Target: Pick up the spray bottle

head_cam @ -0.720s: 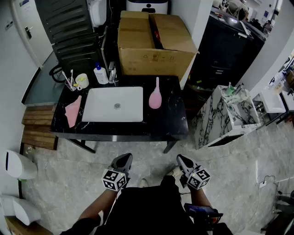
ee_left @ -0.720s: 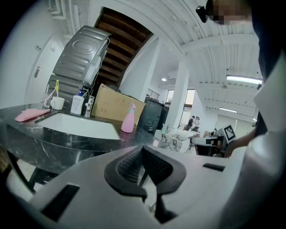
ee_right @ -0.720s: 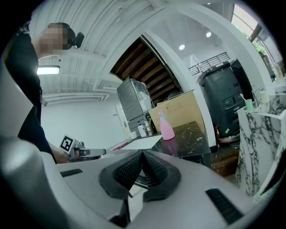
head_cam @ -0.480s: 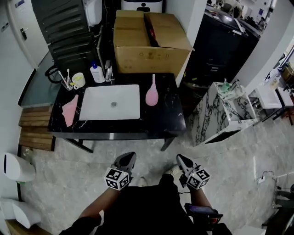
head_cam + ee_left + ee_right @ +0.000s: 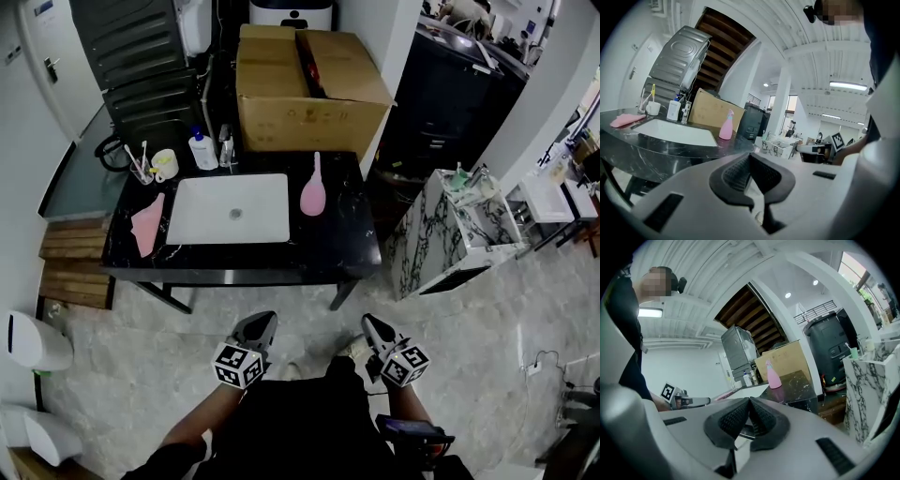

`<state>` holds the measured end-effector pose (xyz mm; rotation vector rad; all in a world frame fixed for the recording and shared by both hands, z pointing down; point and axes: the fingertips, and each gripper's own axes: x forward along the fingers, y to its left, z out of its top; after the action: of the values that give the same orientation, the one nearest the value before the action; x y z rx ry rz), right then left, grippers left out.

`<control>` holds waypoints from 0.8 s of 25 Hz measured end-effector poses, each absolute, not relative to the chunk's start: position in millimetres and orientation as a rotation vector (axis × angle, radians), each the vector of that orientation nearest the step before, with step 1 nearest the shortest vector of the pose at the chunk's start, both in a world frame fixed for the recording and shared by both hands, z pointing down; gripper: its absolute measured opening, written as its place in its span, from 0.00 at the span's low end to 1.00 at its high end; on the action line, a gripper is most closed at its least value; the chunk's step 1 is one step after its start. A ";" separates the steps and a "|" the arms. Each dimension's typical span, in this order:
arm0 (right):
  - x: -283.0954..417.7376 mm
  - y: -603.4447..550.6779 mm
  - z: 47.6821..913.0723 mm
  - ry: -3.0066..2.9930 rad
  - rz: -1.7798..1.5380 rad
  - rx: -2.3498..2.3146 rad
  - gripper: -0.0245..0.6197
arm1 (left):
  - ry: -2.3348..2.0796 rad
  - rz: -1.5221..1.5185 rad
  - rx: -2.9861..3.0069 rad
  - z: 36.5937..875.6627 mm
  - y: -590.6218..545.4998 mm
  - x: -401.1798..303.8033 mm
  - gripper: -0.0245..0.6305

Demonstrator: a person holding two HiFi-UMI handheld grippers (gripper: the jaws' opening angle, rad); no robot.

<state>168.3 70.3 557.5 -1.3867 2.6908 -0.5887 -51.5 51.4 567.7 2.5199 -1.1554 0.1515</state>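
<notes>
Your left hand-held gripper sits low in the head view, over the pale stone floor and well short of the counter. Its jaws are pressed together with nothing between them.

Across the black counter from left to right:

- A pink cloth lies near the left end.
- Behind it, a cup stands beside some toothbrushes, with a white soap bottle further right.
- A white sink fills the middle.
- The pink spray bottle stands just to the right of the sink.

You see the spray bottle upright in both gripper views, with its nozzle on top. It touches nothing else on the counter. A large cardboard box stands behind it at the counter's back edge.

Your right hand-held gripper is level with the left one, also over the floor and also pointing toward the counter. Its jaws are together and empty. The spray bottle is well apart from both. Further right, a small marble-patterned stand sits beside the counter's right end.
</notes>
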 end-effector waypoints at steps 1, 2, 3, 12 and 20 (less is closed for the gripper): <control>167.2 69.5 556.8 2.695 -0.584 -1.384 0.08 | -1.160 0.150 2.517 567.9 52.0 -52.7 0.05; 166.2 68.5 555.8 2.699 -0.581 -1.381 0.08 | -1.165 0.148 2.514 567.7 52.4 -53.7 0.05; 165.1 67.6 554.7 2.703 -0.579 -1.376 0.08 | -1.169 0.146 2.512 567.1 52.6 -54.6 0.05; 156.4 58.7 547.0 2.741 -0.576 -1.352 0.08 | -1.216 0.119 2.488 561.6 51.0 -65.8 0.05; 151.2 28.7 544.9 2.772 -0.577 -1.279 0.08 | -1.264 0.127 2.478 556.5 35.9 -67.5 0.05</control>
<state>151.2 28.7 544.9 -1.2788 2.7716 -0.5773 -67.5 35.9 556.5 2.4777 -1.2641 0.1271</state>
